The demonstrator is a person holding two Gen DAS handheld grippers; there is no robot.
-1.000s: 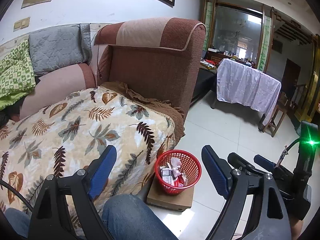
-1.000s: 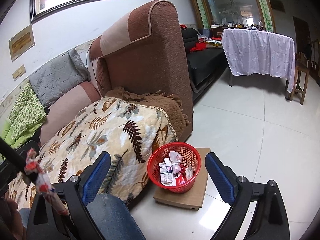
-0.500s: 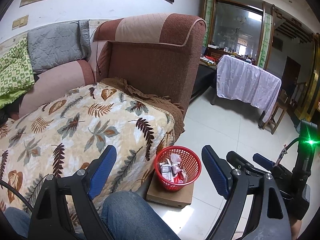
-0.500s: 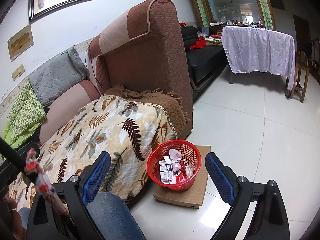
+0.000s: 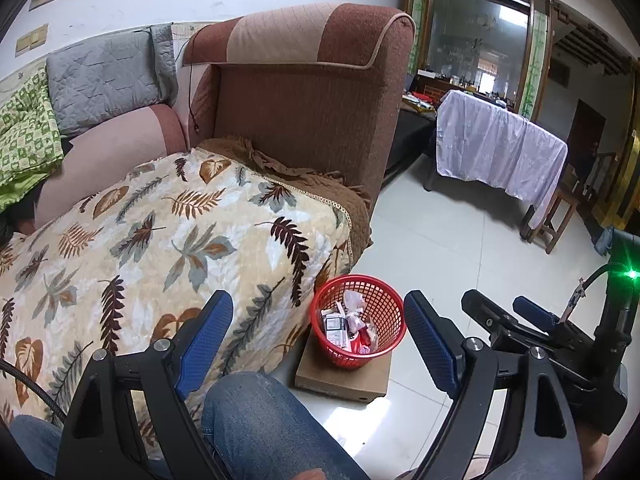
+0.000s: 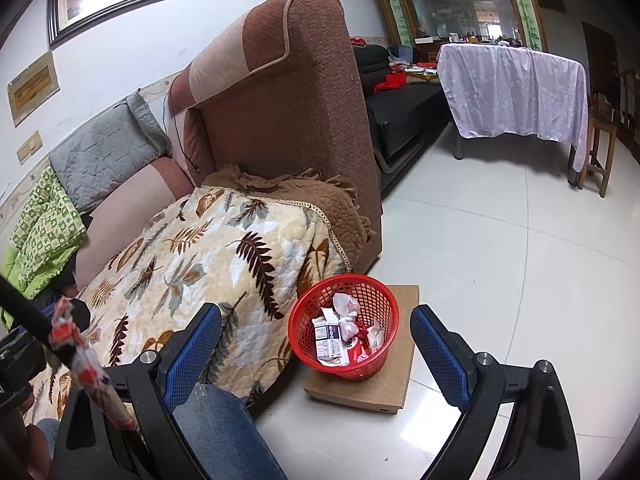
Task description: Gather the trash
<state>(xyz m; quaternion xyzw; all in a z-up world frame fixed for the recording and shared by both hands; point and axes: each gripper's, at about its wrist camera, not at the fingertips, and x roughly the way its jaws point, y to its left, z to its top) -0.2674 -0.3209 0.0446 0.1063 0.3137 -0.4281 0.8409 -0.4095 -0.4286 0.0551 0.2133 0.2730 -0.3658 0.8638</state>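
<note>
A red mesh basket (image 5: 386,342) (image 6: 382,362) stands on a flat cardboard box (image 5: 340,380) (image 6: 360,394) on the floor beside the sofa. It holds crumpled wrappers (image 6: 346,306) and a small printed carton (image 6: 330,336). My left gripper (image 5: 318,302) is open and empty, well short of the basket, which shows between its blue pads. My right gripper (image 6: 316,314) is open and empty too, framing the same basket. In the left wrist view the right gripper (image 5: 506,312) sits at the right edge.
A brown sofa (image 5: 312,112) with a leaf-print blanket (image 5: 168,240) fills the left. A person's jeans-clad knee (image 5: 260,420) lies just under the grippers. White tiled floor (image 6: 500,280) runs right to a cloth-covered table (image 6: 516,92) and a wooden stool (image 6: 600,148).
Both views have drifted slightly, so the basket sits a little higher in frame. Both grippers stay open and empty.
</note>
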